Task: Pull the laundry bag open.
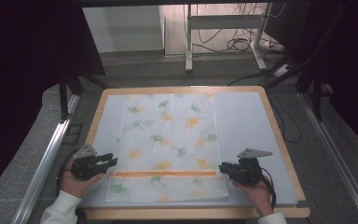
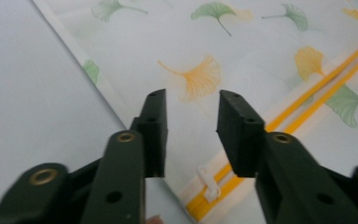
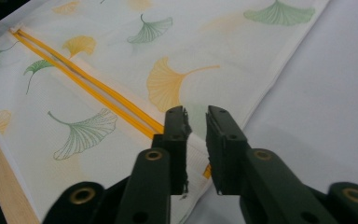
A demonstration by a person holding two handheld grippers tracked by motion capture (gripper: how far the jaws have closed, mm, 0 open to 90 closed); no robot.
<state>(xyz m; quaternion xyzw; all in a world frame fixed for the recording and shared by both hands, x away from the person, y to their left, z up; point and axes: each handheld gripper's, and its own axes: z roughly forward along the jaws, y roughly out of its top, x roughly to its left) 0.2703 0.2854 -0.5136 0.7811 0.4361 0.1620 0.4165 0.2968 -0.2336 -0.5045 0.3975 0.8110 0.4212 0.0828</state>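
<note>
A white mesh bag (image 1: 168,140) printed with green and yellow ginkgo leaves lies flat on the table. An orange zipper (image 1: 163,173) runs across it near the front. My left gripper (image 1: 112,161) sits at the bag's left edge by the zipper's end. In the left gripper view it (image 2: 191,100) is open over the cloth, with the white zipper pull (image 2: 209,184) just below the jaws. My right gripper (image 1: 223,168) is at the bag's right edge. In the right gripper view it (image 3: 196,114) stands narrowly open above the zipper's (image 3: 88,86) end, gripping nothing.
The bag rests on a pale grey mat (image 1: 242,121) covering a table with a wooden rim (image 1: 279,135). Metal rails (image 1: 51,149) run along both sides. Beyond the far edge stand a desk frame (image 1: 189,42) and loose cables (image 1: 237,44) on the floor.
</note>
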